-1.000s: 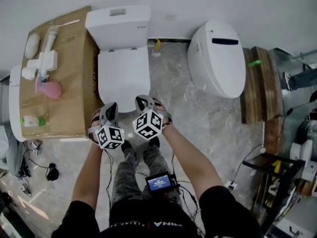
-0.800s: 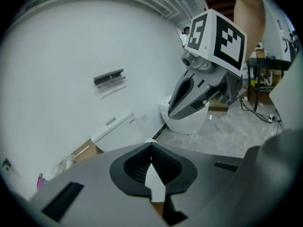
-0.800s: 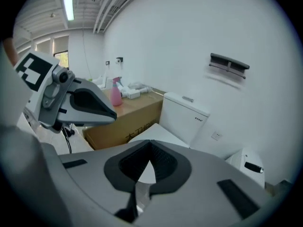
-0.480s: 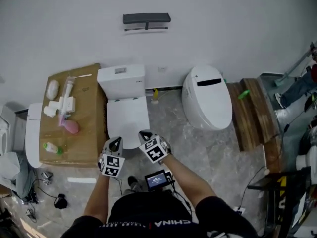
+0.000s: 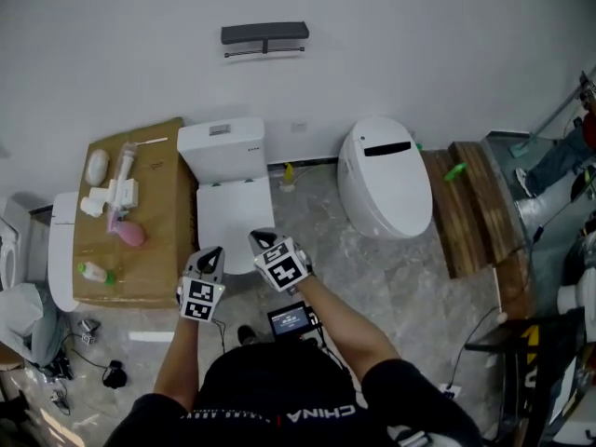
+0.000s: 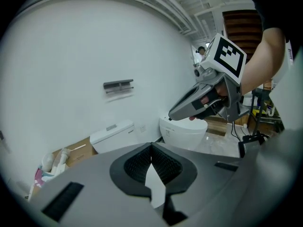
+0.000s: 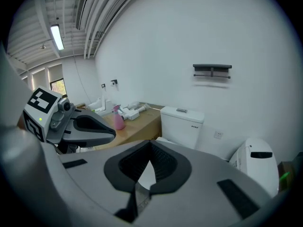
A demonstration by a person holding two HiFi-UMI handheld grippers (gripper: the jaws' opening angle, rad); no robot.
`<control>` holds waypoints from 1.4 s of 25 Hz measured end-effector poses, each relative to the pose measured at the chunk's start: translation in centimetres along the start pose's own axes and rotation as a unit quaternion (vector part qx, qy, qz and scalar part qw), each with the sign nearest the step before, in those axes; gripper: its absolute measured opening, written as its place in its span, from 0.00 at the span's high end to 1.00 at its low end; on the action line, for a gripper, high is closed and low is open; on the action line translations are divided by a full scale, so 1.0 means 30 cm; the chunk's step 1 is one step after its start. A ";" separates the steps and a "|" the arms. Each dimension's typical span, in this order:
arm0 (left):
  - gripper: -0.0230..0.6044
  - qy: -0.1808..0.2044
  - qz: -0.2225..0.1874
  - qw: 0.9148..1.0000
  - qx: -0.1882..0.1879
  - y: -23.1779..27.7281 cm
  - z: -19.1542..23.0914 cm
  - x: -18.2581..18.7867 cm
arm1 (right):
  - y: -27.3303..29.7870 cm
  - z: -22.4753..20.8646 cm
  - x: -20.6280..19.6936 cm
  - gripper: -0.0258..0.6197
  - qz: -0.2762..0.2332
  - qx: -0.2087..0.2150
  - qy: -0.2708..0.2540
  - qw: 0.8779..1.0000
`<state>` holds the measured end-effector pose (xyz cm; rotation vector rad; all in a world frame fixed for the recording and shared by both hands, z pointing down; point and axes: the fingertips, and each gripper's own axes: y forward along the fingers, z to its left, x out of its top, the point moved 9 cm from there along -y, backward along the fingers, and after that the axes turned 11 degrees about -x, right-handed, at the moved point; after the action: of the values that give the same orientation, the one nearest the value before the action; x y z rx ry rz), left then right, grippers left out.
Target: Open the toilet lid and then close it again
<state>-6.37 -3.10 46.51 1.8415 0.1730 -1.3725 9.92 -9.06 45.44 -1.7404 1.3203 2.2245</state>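
Landmark: the white tank (image 5: 221,145) against the wall; every place below is read from it.
Toilet lid (image 5: 233,217): directly in front of the tank, lying flat and shut over the bowl.
Left gripper (image 5: 212,253): in front of the tank, past the lid's front edge and toward the cardboard box (image 5: 154,222); its jaws are pressed together with nothing between them.
Right gripper (image 5: 260,240): above the lid's front edge, on the side of the rounded toilet (image 5: 383,177); its jaws are likewise together and empty.
Contact: neither gripper touches the lid.
Step in hand: probably the approach to lift, though a lid already lowered would look the same.
Doing it well: go for the front lip, the edge farthest from the tank. Slip the tips under it, or part the jaws and pinch it. Swing it up around the hinge by the tank and lean it there. Guide it down without dropping it.
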 end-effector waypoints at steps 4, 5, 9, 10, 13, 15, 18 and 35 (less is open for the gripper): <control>0.95 0.000 0.002 1.000 -0.002 0.007 -0.030 0.018 | -0.018 -0.012 -0.034 0.94 0.003 0.006 0.001 1.000; 0.95 0.001 0.007 1.000 0.000 0.012 -0.040 0.016 | -0.023 -0.019 -0.045 0.94 0.003 0.007 0.001 1.000; 0.95 -0.002 0.027 1.000 0.011 0.009 -0.099 -0.005 | -0.049 -0.052 -0.081 0.94 0.002 0.015 0.004 1.000; 0.95 -0.006 0.030 0.999 0.013 0.005 -0.118 -0.011 | -0.056 -0.060 -0.091 0.94 0.002 0.018 0.006 1.000; 0.95 -0.019 0.036 0.999 0.014 -0.012 -0.178 -0.033 | -0.077 -0.078 -0.128 0.94 0.006 0.027 0.012 1.000; 0.95 -0.024 0.040 0.999 0.014 -0.026 -0.211 -0.055 | -0.087 -0.078 -0.154 0.94 0.011 0.030 0.013 0.999; 0.95 -0.026 0.046 0.999 0.008 -0.055 -0.252 -0.089 | -0.112 -0.062 -0.194 0.94 0.017 0.028 0.017 0.999; 0.95 0.011 0.014 0.999 -0.038 -0.473 -0.335 -0.294 | -0.313 0.368 -0.278 0.94 0.005 -0.033 0.008 0.999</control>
<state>-10.15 16.00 47.41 1.7905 0.2080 -1.3100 8.98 7.57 46.81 -1.7810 1.2741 2.2896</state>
